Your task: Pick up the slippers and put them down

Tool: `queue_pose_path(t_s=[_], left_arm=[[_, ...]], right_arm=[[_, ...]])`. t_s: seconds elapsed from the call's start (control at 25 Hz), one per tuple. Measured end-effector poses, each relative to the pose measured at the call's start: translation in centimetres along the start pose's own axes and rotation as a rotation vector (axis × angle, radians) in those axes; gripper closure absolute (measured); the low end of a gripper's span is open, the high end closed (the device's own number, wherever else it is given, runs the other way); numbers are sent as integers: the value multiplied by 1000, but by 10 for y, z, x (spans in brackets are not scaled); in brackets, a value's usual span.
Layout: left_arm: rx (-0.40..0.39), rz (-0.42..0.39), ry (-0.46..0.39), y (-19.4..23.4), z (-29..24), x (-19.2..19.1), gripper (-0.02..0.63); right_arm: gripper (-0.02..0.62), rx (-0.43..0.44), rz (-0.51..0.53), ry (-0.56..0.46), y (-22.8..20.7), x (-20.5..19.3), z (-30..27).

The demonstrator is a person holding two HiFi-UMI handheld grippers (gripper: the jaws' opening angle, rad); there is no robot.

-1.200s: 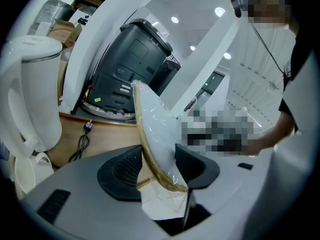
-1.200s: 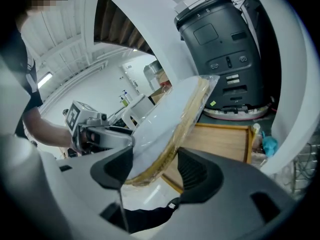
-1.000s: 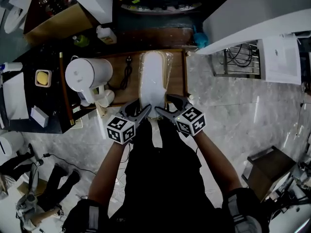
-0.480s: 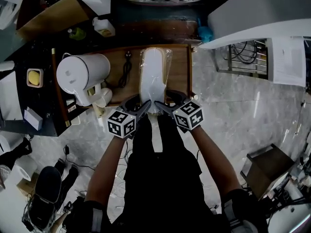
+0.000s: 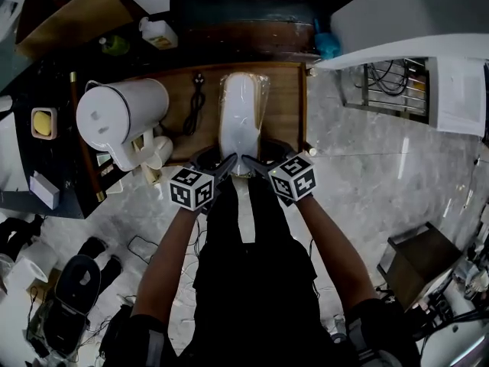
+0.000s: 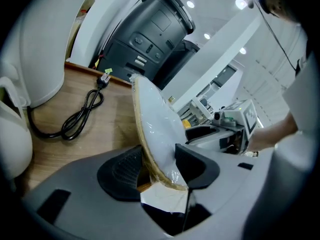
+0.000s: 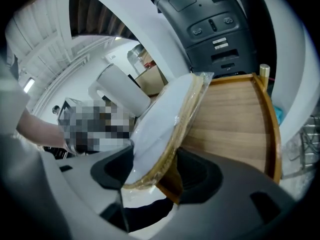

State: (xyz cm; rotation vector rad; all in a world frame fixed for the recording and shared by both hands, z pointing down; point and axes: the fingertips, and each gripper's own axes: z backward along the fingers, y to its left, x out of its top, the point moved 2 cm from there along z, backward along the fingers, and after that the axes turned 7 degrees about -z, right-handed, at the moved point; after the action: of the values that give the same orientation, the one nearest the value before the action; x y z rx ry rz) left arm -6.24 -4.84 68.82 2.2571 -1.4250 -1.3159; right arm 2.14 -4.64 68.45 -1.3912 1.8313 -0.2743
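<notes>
A pair of white slippers with a tan woven sole, sealed in clear plastic wrap (image 5: 241, 117), lies lengthwise over the light brown wooden tabletop (image 5: 284, 105), toe pointing to the far side. Both tools clamp its near end. The left gripper (image 5: 221, 167) has one pad against the tan sole and the other against the white upper. The right gripper (image 5: 250, 165) pinches the same end from the other side, so neither jaw pair has let go.

Compared with a second ago, both grippers and the slippers look slightly smaller from the head camera, which reads as the pair having been lowered together toward the tabletop. The grip looks unchanged in that time. The slippers sit right of the coiled black power cord (image 5: 197, 105) and well right of the tall white plastic jug (image 5: 122, 117), with bare wood between them and the right rim.

This looks like the put-down half of the task, nearly finished. Whether the far toe already touches the wood cannot be told from any view. The near end overhangs the near edge of the table, so letting go too soon could let the slippers tip off toward the grey marble floor (image 5: 367, 174).
</notes>
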Motion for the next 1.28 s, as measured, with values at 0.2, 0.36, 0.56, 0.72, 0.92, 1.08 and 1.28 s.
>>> queue_pose_path(t_s=[0.2, 0.36, 0.56, 0.72, 0.92, 1.08, 1.28], left_arm=[[9, 6, 31, 8, -7, -10, 394], [25, 28, 44, 15, -10, -15, 394], [30, 61, 50, 19, -14, -19, 394], [32, 66, 65, 21, -15, -19, 394], [48, 54, 87, 22, -16, -19, 394], [96, 12, 118, 22, -16, -18, 382], [170, -79, 169, 23, -16, -16, 359]], right_arm=[[318, -23, -6, 36, -7, -9, -11], [318, -39, -2, 53, -9, -11, -18], [317, -49, -3, 67, -13, -12, -23], [316, -57, -14, 73, -16, -13, -26], [316, -77, -14, 80, -17, -13, -25], [316, -99, -3, 83, -16, -13, -24], [316, -141, 47, 91, -14, -10, -24]])
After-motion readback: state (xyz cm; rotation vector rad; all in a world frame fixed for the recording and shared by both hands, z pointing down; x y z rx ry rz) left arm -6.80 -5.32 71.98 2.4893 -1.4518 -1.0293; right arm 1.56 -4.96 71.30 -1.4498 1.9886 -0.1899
